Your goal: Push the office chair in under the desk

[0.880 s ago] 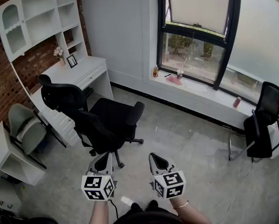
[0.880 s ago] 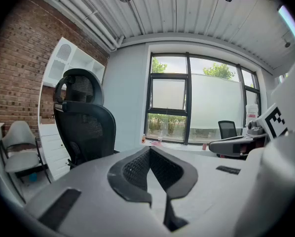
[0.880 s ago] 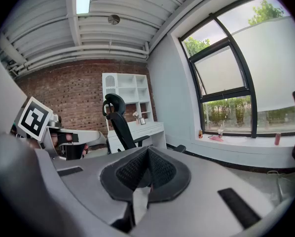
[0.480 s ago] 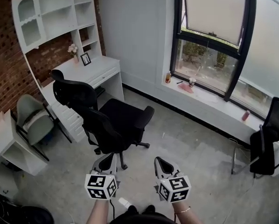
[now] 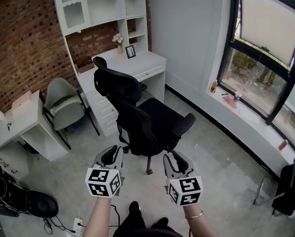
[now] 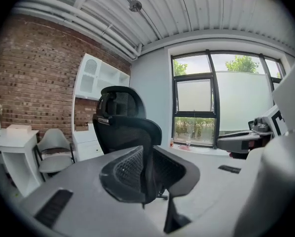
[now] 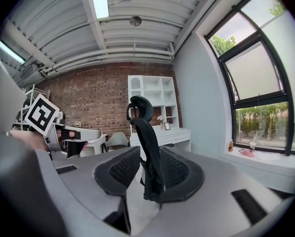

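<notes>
The black office chair point(image 5: 147, 120) stands on the grey floor, its backrest toward me and its seat pointing right, a little out from the white desk point(image 5: 140, 63) by the brick wall. My left gripper point(image 5: 110, 157) hovers just short of the backrest with its pads together and nothing between them. My right gripper point(image 5: 178, 161) hangs beside it, open, also clear of the chair. In the left gripper view the chair point(image 6: 123, 125) rises beyond the left gripper point(image 6: 147, 168). In the right gripper view the chair point(image 7: 140, 107) shows edge-on through the narrow gap of the right gripper point(image 7: 146, 171).
A grey-green chair point(image 5: 63, 100) and a small white table point(image 5: 21, 120) stand left of the desk. A white shelf unit point(image 5: 103, 4) sits above the desk. Windows point(image 5: 266, 58) line the right wall. Another black chair point(image 5: 291, 186) shows at the right edge. Dark gear and cables point(image 5: 24, 201) lie at lower left.
The view has swung left: desk and office chair slid from left to centre, the windows toward the right edge. The chair now stands closer in front of both grippers.
</notes>
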{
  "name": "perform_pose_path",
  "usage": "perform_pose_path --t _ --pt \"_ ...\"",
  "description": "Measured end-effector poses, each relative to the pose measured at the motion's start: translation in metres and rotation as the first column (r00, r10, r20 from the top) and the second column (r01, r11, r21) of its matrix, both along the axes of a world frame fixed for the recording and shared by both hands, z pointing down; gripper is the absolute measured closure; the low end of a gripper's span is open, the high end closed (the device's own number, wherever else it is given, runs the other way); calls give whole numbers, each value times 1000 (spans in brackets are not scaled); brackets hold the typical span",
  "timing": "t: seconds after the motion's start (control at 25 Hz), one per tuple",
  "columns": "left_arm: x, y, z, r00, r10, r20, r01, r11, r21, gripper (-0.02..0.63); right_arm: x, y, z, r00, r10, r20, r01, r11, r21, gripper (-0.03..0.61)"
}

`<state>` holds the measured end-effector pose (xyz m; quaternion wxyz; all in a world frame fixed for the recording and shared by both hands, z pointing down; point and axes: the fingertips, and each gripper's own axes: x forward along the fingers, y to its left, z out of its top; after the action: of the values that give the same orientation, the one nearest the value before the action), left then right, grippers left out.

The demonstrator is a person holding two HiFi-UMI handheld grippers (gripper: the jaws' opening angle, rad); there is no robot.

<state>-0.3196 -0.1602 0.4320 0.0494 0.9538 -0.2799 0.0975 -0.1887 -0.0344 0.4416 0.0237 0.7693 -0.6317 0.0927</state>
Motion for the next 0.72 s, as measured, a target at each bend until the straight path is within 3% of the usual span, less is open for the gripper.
perform_pose_path --t 0.32,0.72 --pt "-29 -98 -23 999 -30 -11 31 999 40 507 -22 -106 -20 997 2 -79 -3 1000 -10 399" --pt "-19 -223 -41 999 23 -40 -20 998 60 407 -21 -197 -27 962 132 -238 -152 986 -64 314"
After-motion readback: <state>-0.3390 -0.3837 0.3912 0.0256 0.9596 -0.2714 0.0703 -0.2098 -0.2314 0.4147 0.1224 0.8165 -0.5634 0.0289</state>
